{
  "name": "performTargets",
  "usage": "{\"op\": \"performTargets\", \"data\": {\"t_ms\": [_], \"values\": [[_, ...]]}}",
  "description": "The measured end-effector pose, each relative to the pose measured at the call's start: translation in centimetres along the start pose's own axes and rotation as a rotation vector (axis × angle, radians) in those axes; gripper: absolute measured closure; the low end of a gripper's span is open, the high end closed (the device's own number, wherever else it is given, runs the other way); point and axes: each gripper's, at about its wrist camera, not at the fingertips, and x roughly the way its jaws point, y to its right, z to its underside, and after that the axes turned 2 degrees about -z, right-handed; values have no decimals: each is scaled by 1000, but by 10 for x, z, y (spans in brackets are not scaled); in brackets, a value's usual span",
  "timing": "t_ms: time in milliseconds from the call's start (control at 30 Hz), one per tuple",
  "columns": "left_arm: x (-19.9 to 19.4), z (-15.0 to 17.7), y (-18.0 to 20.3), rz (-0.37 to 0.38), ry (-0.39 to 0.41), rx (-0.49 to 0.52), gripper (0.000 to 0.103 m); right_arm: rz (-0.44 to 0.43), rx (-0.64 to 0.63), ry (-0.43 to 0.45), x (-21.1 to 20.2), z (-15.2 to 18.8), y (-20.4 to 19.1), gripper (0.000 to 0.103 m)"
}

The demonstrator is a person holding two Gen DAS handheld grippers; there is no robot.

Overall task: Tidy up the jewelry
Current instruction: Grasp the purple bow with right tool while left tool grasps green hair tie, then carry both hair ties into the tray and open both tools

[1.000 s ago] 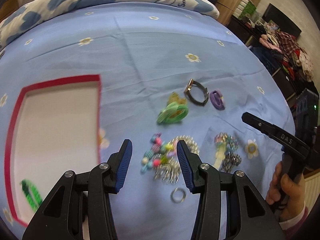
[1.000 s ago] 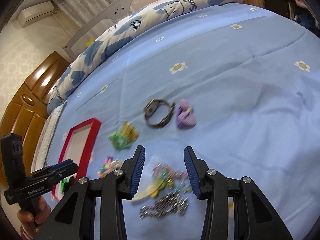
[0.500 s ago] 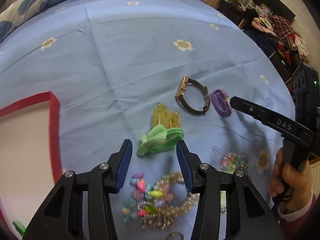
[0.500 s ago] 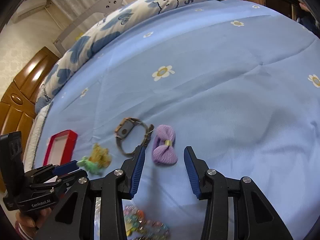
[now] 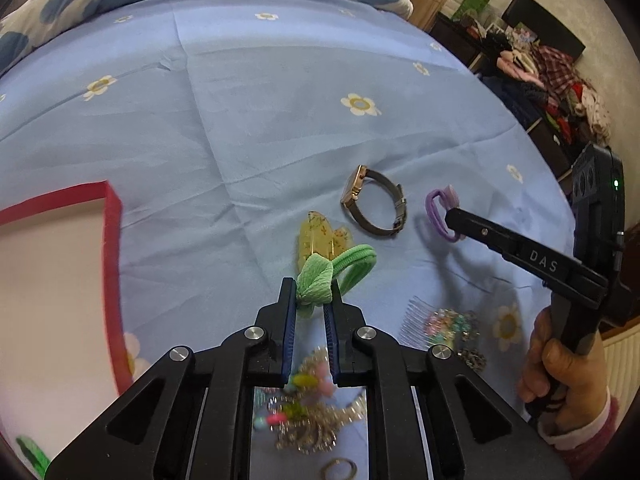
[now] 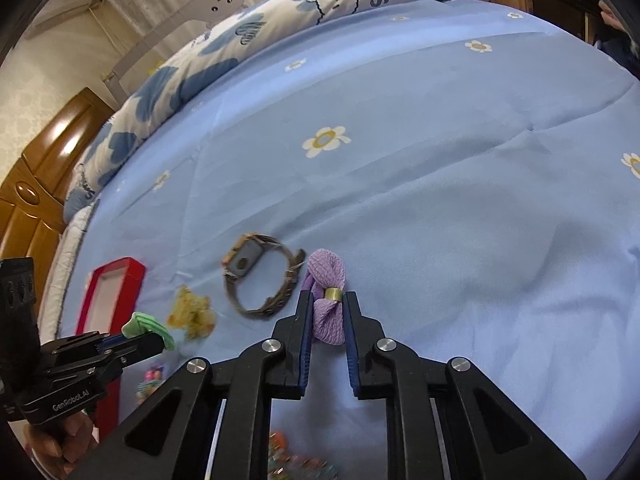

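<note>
Tilting downward, both grippers (image 5: 311, 296) (image 6: 325, 312) clamped

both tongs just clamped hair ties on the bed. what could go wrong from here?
1. The left tongs pinch only the knot end of the green hair tie, whose loop lies against the yellow hair clip; lifting may drag the clip.
2. The right tongs grip the purple hair tie right beside the watch; its strap could snag.
3. Soft fabric may slip out before reaching the red tray.
</note>
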Motion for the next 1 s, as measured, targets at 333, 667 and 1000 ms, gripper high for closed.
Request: {"op": "performTargets", "data": {"t_ms": [333, 667, 1000], "values": [[-39, 26, -17, -7, 43, -84, 91, -85, -13, 16, -25, 16, -34, 89], [-76, 51, -51, -34, 84, -191, 91, -174, -64, -21, -28, 39, -85, 89], [-103, 69, -88, -70, 118, -266, 91, -248, -128, -56, -19, 53, -137, 89]]}}
